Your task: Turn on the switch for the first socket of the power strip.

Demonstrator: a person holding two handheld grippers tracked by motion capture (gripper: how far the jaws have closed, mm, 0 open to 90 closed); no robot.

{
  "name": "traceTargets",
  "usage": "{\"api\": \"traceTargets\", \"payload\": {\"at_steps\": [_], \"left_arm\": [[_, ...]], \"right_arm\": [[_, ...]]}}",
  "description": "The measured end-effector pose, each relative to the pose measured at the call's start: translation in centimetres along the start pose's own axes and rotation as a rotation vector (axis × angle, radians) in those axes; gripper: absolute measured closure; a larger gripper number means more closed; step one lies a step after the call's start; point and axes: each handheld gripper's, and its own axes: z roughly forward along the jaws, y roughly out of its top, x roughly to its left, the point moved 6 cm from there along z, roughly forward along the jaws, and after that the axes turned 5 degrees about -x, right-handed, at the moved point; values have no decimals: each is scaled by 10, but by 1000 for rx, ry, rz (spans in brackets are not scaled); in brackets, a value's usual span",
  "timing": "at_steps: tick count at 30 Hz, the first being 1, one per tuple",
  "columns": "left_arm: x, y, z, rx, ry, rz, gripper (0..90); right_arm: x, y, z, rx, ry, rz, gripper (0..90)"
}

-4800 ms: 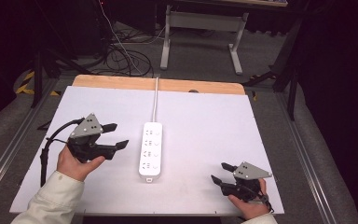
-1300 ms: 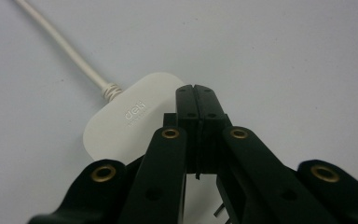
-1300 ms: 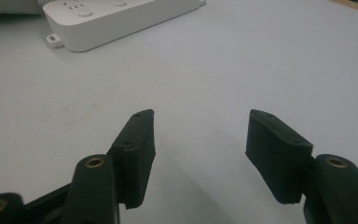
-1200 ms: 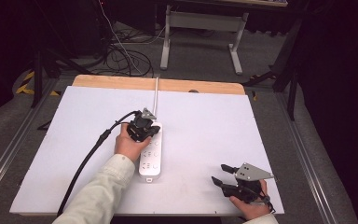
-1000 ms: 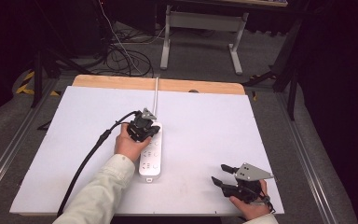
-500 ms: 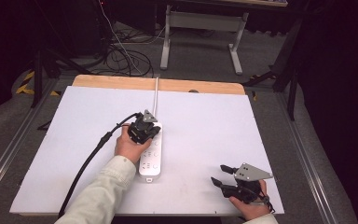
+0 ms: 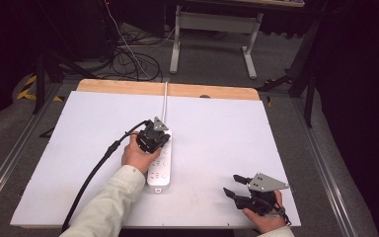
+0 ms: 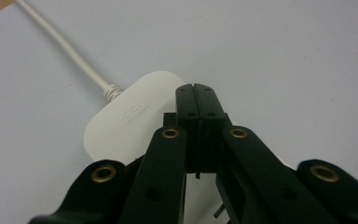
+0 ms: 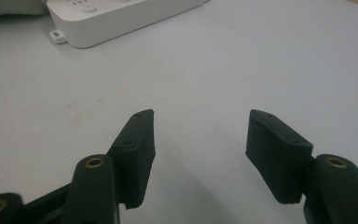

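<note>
A white power strip (image 7: 159,168) lies lengthwise in the middle of the white table (image 7: 217,128), its white cord (image 7: 164,98) running off over the far edge. My left gripper (image 7: 157,132) is over the strip's far, cord end. In the left gripper view its jaws are shut tight together with nothing between them, the left gripper's tips (image 8: 197,91) just above the strip's rounded end (image 8: 126,123) beside the cord (image 8: 60,44). My right gripper (image 7: 233,186) rests near the front right corner, open and holding nothing. From the right gripper (image 9: 198,126) the strip's near end (image 9: 121,16) lies well ahead.
A bare wooden strip (image 7: 128,88) borders the table's far edge. The left gripper's black cable (image 7: 96,170) trails across the front left of the table. Beyond the table are floor cables (image 7: 128,59) and a grey stand (image 7: 212,29).
Since 4.8 s ago my left gripper has come from the table's left side onto the strip's far end and shut. In the last second it has barely shifted. The right gripper has stayed put.
</note>
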Motion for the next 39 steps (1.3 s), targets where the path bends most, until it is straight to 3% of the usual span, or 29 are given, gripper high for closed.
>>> {"api": "traceTargets", "payload": {"at_steps": [4, 21, 28, 31, 39], "left_arm": [[1, 0, 0, 0, -18, -19, 900], [4, 0, -1, 30, -4, -5, 900], [2, 1, -1, 41, 4, 13, 900], [-1, 2, 0, 46, 32, 42, 900], [-3, 4, 3, 55, 34, 44, 900]], "right_arm": [[0, 0, 0, 1, 1, 2, 423], [0, -1, 0, 4, 0, 8, 423], [0, -1, 1, 8, 2, 7, 422], [0, -1, 1, 8, 2, 7, 423], [0, -1, 1, 7, 4, 7, 423]]}}
